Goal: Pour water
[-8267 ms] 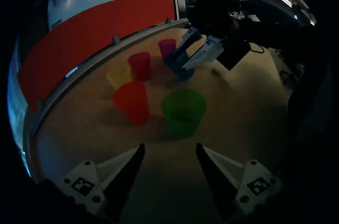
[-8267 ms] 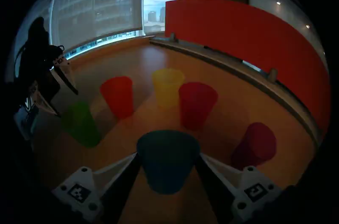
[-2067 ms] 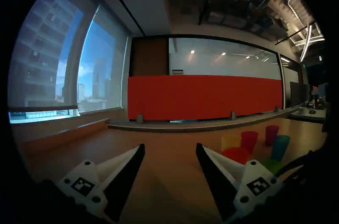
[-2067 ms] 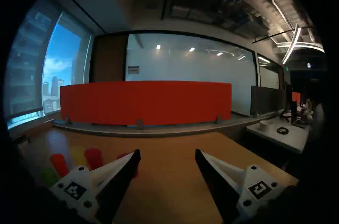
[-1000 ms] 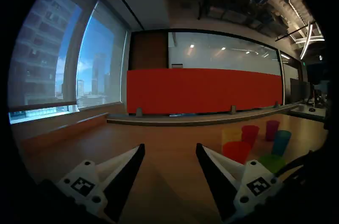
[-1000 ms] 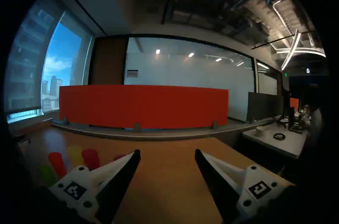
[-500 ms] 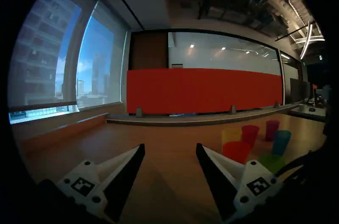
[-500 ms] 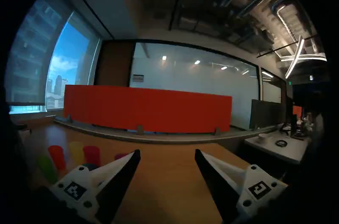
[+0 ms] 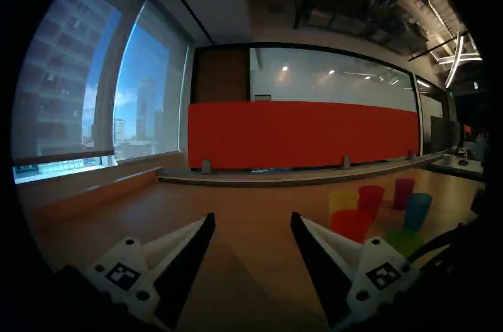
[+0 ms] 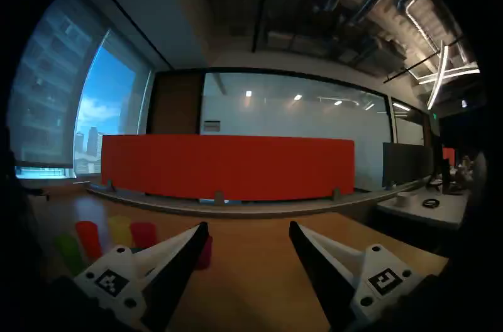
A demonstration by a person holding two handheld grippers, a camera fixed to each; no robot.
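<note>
Neither tool is on a cup. The left tool (image 9: 251, 217) is spread, with nothing between its fingers, and points level across the counter (image 9: 264, 197). The cups (image 9: 371, 199) stand upright in a cluster at the lower right of its view. The right tool (image 10: 248, 226) is likewise spread and empty, with the orange cup (image 10: 88, 237) and yellow cup (image 10: 119, 229) at its lower left. Nothing is lifted or tilted, so no pour is under way. Whether any cup holds water cannot be told.
</note>
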